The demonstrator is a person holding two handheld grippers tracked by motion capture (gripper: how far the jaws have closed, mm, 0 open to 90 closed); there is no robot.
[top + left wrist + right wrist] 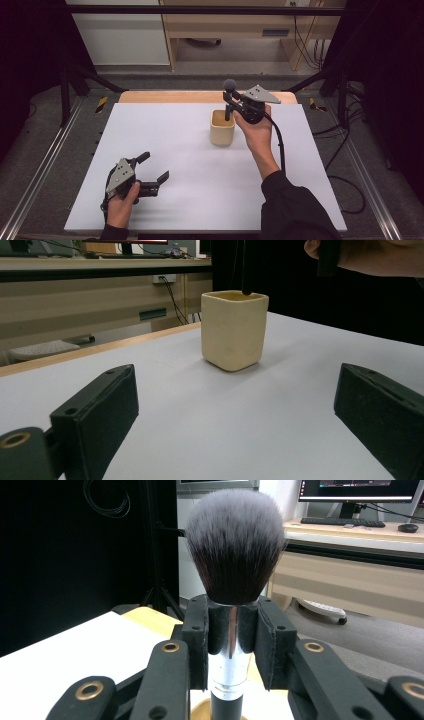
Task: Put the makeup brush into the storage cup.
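Note:
A cream square cup [222, 128] stands upright on the white table [190, 165], a little right of centre. My right gripper [229, 100] hangs over the cup, shut on a makeup brush [229, 99] held upright, bristles up. In the right gripper view the pads clamp the brush's silver ferrule [229, 645], below the grey-tipped bristle head [233, 545]. The brush's dark handle end [247, 287] reaches the cup's mouth [235, 295]. My left gripper [154, 167] rests open near the table's front left, its black fingers [100, 410] wide apart and aimed at the cup [233, 330].
Dark frame posts stand at the table's back corners, with a wooden desk [250, 25] beyond. A cable [278, 142] trails from the right gripper along the forearm. The table's wooden back edge [165, 96] lies behind the cup.

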